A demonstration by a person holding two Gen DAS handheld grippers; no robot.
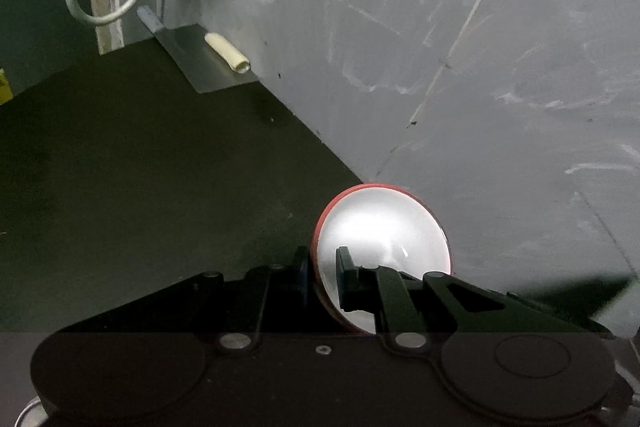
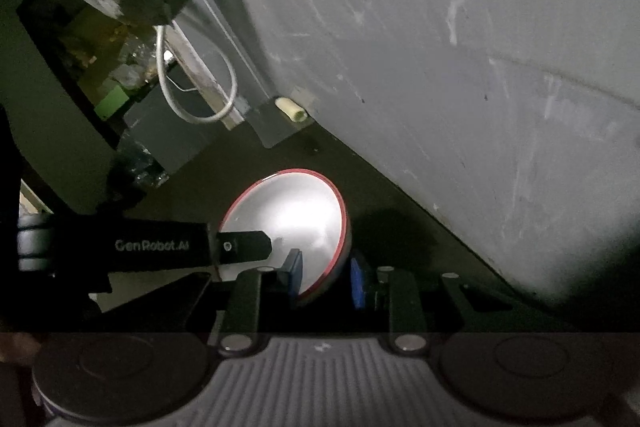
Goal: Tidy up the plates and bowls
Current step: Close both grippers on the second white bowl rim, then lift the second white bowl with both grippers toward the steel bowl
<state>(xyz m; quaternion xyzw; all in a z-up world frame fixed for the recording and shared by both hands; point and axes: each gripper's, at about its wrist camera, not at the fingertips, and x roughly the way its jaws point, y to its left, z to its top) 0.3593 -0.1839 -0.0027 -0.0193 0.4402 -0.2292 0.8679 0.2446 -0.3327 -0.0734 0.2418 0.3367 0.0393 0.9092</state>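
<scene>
Gripping red-rimmed steel bowl (image 2: pixel 288 223) w/ both tools, left tool (image 1: pixel 322 267) & right tool (image 2: pixel 326 277) clamped on opposite rim sides, above dark tabletop (image 1: pixel 140 187).

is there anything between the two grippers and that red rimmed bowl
Nothing visible: both already clamp the bowl. The left gripper pinches one side of its rim, the right gripper the opposite side.
</scene>
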